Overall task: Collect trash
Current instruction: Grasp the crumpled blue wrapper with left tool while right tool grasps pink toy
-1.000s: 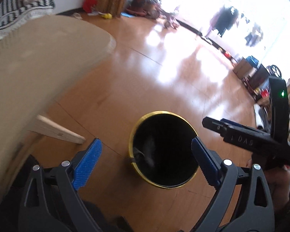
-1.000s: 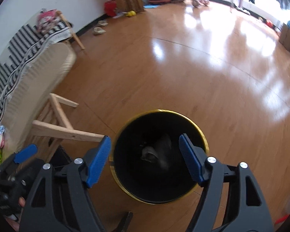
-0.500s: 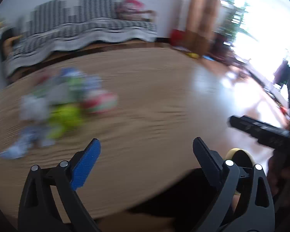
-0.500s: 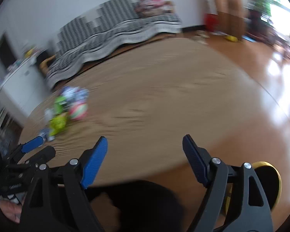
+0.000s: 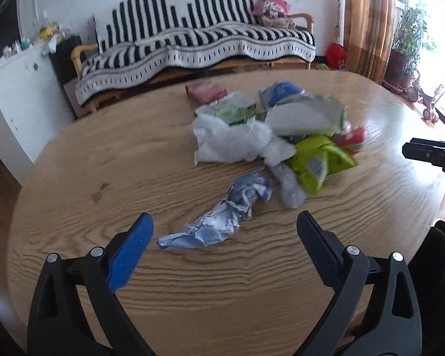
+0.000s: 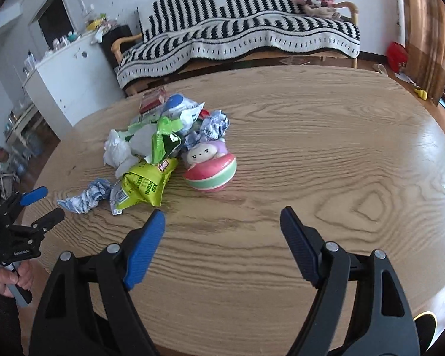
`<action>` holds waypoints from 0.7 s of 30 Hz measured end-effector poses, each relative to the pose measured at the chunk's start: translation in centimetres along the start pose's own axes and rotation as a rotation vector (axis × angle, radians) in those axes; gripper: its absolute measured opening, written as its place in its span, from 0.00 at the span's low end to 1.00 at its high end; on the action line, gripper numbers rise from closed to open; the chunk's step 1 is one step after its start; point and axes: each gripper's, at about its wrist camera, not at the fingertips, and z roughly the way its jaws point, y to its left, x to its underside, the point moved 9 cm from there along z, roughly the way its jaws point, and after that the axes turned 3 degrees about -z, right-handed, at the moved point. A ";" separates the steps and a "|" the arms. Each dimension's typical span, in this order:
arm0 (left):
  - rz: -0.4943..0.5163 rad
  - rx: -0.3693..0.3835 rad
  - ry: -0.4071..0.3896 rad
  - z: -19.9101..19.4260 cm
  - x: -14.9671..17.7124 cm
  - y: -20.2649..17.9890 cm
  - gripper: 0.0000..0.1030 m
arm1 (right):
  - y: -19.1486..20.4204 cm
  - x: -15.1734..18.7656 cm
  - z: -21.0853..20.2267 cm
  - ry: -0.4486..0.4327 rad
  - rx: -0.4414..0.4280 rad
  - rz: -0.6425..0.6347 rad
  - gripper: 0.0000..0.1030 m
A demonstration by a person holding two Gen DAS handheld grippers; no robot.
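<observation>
Trash [image 5: 270,136] lies heaped at frame centre on the wooden surface [image 5: 103,163]. The nearest crumpled wrapper [image 5: 222,219] appears light, soft and crushable; pinch its bunched middle. Left gripper [image 5: 222,246] and right gripper [image 6: 222,237] are both released, empty.

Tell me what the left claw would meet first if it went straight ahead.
Most likely the crumpled blue-white wrapper, lying on the table just ahead of the open left claw; depth is uncertain, and the larger trash pile lies beyond it.
</observation>
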 end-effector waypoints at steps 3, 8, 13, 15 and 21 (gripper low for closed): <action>0.041 0.004 0.021 2.6 0.3 0.1 0.92 | 0.2 0.0 1.7 0.026 0.006 -0.020 0.75; 0.087 0.006 0.069 6.8 0.4 0.3 0.92 | 0.4 -0.5 4.1 0.055 0.013 -0.040 0.75; 0.086 0.038 0.072 7.8 0.5 0.2 0.90 | 0.8 -1.7 6.8 0.074 0.020 -0.072 0.75; 0.079 0.042 0.064 7.7 0.4 0.1 0.77 | 0.9 -2.2 7.8 0.085 0.020 -0.084 0.75; 0.049 0.037 0.084 7.3 0.4 -0.1 0.31 | 1.5 -3.3 10.1 0.102 0.001 -0.110 0.75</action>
